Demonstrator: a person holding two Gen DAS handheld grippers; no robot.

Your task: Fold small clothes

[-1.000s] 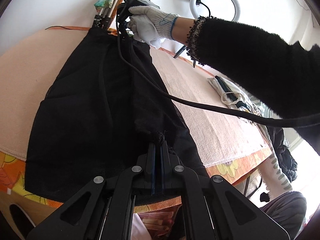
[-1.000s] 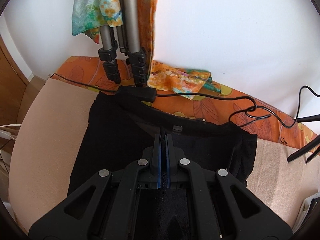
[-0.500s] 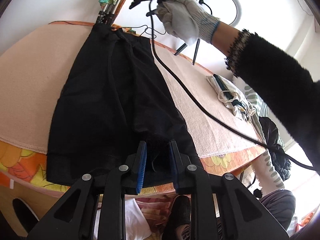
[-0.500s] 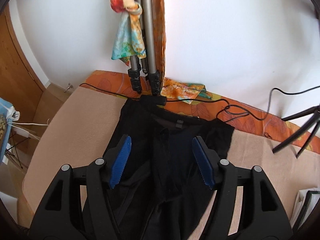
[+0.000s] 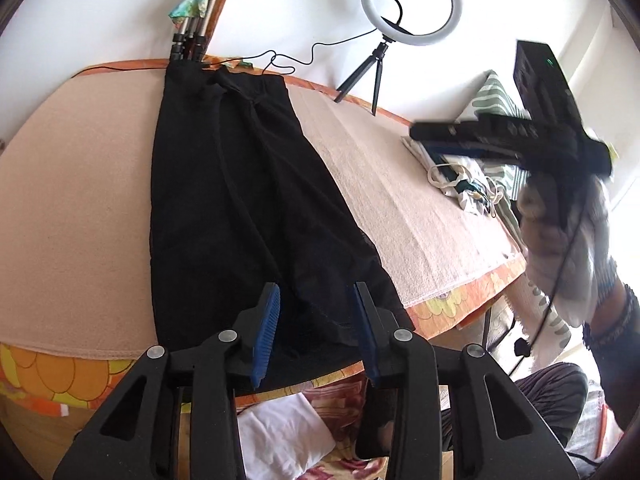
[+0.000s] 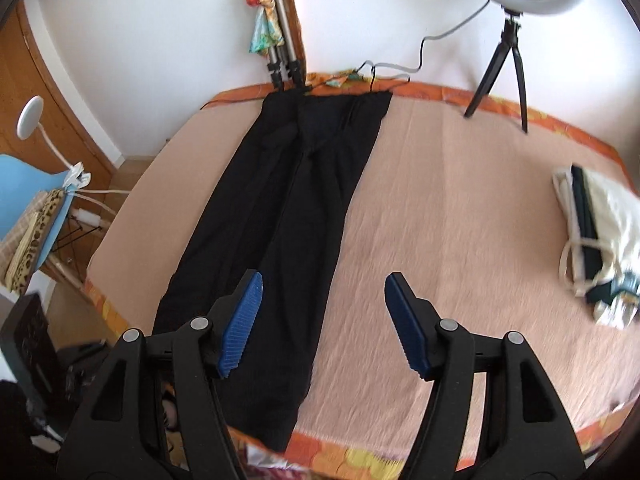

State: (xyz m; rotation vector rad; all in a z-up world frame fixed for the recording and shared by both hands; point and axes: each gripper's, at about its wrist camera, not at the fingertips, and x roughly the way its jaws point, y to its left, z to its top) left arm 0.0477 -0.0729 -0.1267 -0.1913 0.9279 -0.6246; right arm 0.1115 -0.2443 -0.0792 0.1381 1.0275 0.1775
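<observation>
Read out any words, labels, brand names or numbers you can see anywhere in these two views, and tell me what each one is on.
No readable text in either view.
Black garment: no visible tag or print.
Folded light-coloured clothes: small coloured patch near the edge, too blurred to read.
Ring light: no marking.
Right gripper's black body: only a green light, blurred.

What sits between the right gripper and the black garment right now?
Nothing visible. The right gripper hangs open above bare towel, the black garment lying flat just beside its left finger. The light-coloured clothes pile lies far on the other side.
</observation>
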